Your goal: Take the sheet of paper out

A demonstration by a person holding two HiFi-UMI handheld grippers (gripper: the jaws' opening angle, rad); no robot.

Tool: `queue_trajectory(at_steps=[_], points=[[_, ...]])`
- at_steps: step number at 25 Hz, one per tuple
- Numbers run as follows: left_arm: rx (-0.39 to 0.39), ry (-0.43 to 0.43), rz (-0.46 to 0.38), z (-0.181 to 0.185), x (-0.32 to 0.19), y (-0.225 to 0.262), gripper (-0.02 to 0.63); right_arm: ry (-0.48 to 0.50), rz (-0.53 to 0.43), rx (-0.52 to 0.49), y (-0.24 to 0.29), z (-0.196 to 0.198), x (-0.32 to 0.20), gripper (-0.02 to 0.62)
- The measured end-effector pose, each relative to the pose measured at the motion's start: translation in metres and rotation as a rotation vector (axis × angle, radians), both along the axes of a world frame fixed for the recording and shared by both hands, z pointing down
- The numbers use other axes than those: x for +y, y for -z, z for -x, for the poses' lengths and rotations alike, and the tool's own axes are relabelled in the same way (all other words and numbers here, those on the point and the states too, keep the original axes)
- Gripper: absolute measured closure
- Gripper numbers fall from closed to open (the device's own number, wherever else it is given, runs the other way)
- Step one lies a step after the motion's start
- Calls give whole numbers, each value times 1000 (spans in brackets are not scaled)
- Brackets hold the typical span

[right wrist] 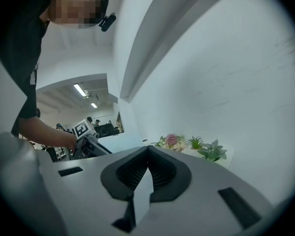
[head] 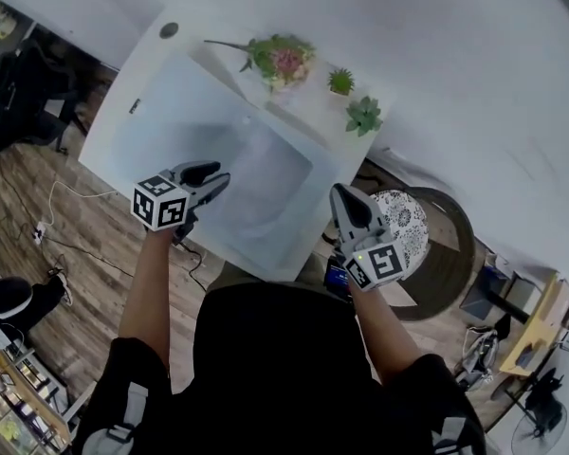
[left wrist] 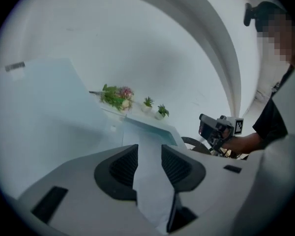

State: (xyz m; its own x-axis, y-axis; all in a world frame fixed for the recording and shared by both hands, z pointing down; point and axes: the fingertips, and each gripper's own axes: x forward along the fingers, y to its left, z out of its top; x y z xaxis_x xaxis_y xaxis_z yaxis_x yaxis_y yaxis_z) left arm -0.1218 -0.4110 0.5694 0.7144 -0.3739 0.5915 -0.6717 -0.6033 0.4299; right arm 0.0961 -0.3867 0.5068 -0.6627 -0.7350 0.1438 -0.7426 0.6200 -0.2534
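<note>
Our left gripper (left wrist: pixel 150 149) has its jaws partly spread with nothing pinched; only a pale surface shows in the gap. Our right gripper (right wrist: pixel 148 149) is closed tip to tip and empty, off the lower right edge of the white table (head: pixel 152 64). The sheet of paper (head: pixel 266 183) lies mid-frame, in what looks like a clear sleeve (head: pixel 194 112), just past the left tips. If we pinch sleeve and paper together, both would likely drag, since nothing pins the sleeve. Potted plants (head: pixel 283 62) line the wall at the top, and a wood floor (head: pixel 85 226) shows at left.

Sheet (head: pixel 266 183) on table (head: pixel 156 64); plants (head: pixel 340 81) along its far edge; chair (head: pixel 412 218) right
</note>
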Motion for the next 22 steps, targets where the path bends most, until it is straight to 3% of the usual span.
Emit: queue_trajectory(at_steps=[4,10,17,22], points=[[-68,-88,169,-2,-1,-44,454,-20,32,5,-12,0,-12,584],[-183,-131,309,10,3,-88,453,-47,78,13,-28,-3,-23,584],[-231,-148,394,16,6,-109,453,-47,110,3,-39,2,-31,584],[-215,-150,421,16,6,-110,453,-39,124,12,-46,1,-34,584]])
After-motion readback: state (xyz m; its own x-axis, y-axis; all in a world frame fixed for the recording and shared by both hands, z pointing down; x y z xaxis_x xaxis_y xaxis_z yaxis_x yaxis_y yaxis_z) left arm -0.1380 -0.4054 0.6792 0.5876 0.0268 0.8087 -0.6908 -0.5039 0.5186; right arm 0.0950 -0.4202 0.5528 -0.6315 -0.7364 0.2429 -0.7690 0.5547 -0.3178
